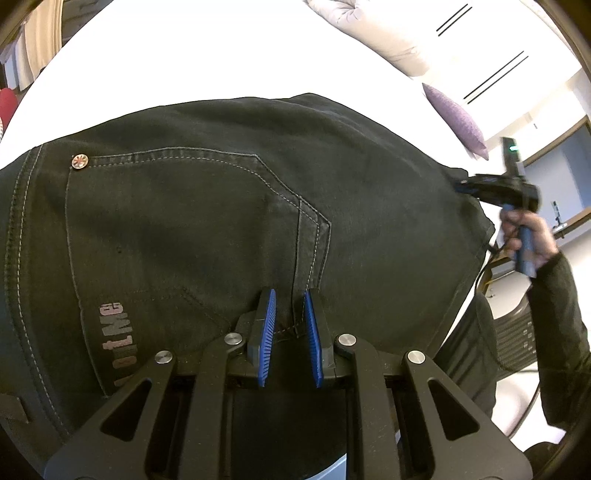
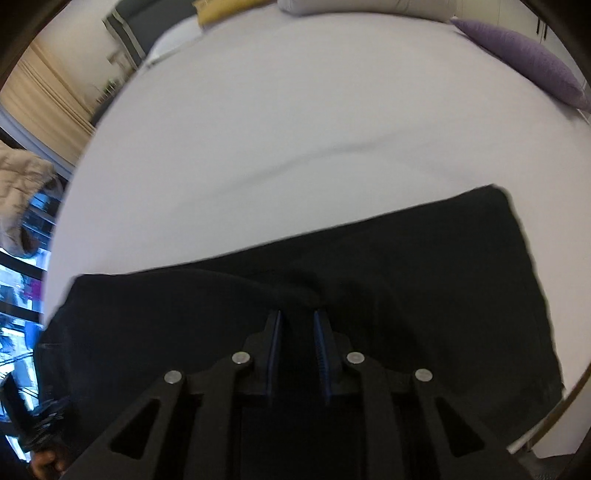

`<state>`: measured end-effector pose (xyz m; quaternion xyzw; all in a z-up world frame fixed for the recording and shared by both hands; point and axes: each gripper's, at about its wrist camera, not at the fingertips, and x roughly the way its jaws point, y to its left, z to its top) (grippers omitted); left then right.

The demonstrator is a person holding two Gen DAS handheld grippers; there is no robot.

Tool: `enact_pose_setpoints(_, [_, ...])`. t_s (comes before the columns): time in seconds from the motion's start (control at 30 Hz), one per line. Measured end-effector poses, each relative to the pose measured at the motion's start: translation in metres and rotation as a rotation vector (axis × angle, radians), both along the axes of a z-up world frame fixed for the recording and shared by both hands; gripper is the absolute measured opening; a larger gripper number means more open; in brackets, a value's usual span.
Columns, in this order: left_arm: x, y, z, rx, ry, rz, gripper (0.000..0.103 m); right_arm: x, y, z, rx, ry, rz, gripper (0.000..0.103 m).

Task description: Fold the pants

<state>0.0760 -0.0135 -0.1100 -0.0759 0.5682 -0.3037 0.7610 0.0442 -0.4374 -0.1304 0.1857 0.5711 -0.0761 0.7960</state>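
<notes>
White bed sheet is filling the top half of both views, w/ a purple pillow at upper right and a grey pillow along the top edge. Black pants are lying flat on the bed, filling the centre and lower part of each frame.

Left gripper, bottom centre of its view, is sitting w/ fingers clenched on a seamed edge of the pants beside the back pocket; the fabric is bunching between the pads. Right gripper is showing at mid right of the left view, at the far right corner of the pants, w/ a hand wrapping its handle. In its own view the right gripper is at bottom centre w/ fingers nearly closed over dark cloth that ridges up just ahead of the tips; probably pinching a fold, but black-on-black + blur, so can't tell for sure.

Key relation: long axis of the pants is running left-right across both frames, and the two grippers are sitting well apart along the near edge, left by the pocket end, right at the other end. Judging from that, next fold needs both ends lifting together.

Hidden: pant legs/hems are cut off at frame edges; near edge is masked by gripper bodies; right view is smeared by motion.
</notes>
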Motion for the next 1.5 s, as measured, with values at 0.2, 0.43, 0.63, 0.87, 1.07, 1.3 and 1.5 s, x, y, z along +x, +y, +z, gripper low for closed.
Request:
enact_pose_setpoints(0.2, [0.002, 0.006, -0.001, -0.001, -0.009, 0.002, 0.016, 0.02, -0.054, -0.013, -0.194, -0.11, -0.265, 0.0])
enact_pose_setpoints(0.43, [-0.004, 0.002, 0.001, 0.012, -0.018, 0.008, 0.016, -0.024, -0.044, 0.052, -0.045, -0.276, -0.303, 0.03])
enact_pose_setpoints(0.63, [-0.008, 0.001, 0.004, 0.017, -0.03, 0.001, 0.016, -0.054, -0.003, 0.003, 0.071, -0.172, -0.226, 0.024])
enact_pose_setpoints(0.87, [-0.01, -0.001, 0.007, 0.023, -0.037, 0.005, 0.016, -0.142, -0.095, -0.003, 0.059, -0.231, -0.617, 0.0])
enact_pose_setpoints(1.07, [-0.015, -0.001, 0.008, 0.031, -0.05, 0.002, 0.016, -0.18, -0.105, 0.037, -0.066, -0.215, -0.697, 0.029])
enact_pose_setpoints(1.3, [-0.019, -0.006, 0.011, 0.059, -0.068, -0.013, 0.016, -0.13, -0.015, 0.056, 0.209, -0.299, -0.344, 0.043])
enact_pose_setpoints(1.5, [-0.031, 0.0, 0.015, 0.081, -0.086, -0.053, 0.016, -0.125, -0.014, 0.004, 0.179, -0.112, -0.35, 0.0])
